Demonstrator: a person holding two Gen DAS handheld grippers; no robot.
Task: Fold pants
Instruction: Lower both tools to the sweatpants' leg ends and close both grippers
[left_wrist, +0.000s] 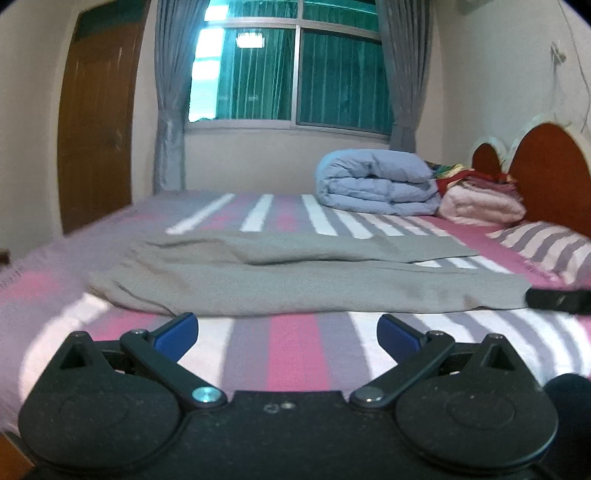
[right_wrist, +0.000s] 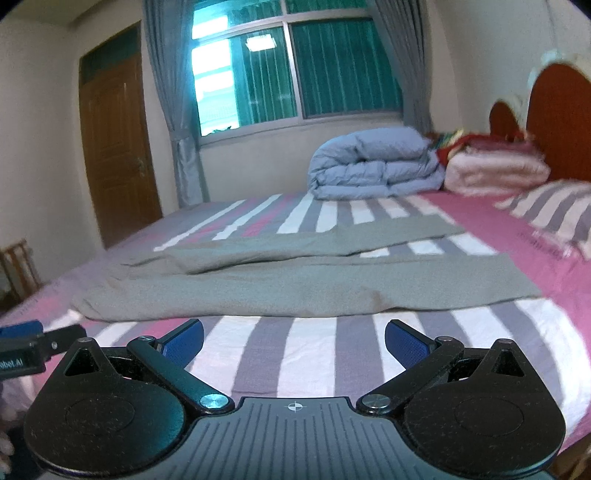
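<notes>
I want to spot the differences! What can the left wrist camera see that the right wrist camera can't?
Only the left wrist view shows the right gripper's dark tip at its right edge, beside the pants' leg end. Only the right wrist view shows the left gripper poking in at its left edge, and a wooden chair past the bed. Both show the grey pants spread on the striped bed, the folded blue quilt, the window, the door and open blue fingers up front.

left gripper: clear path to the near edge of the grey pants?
Probably yes. The left gripper is open, with only bare striped bedsheet between it and the near edge of the grey pants. The right gripper sits off to the side.
</notes>
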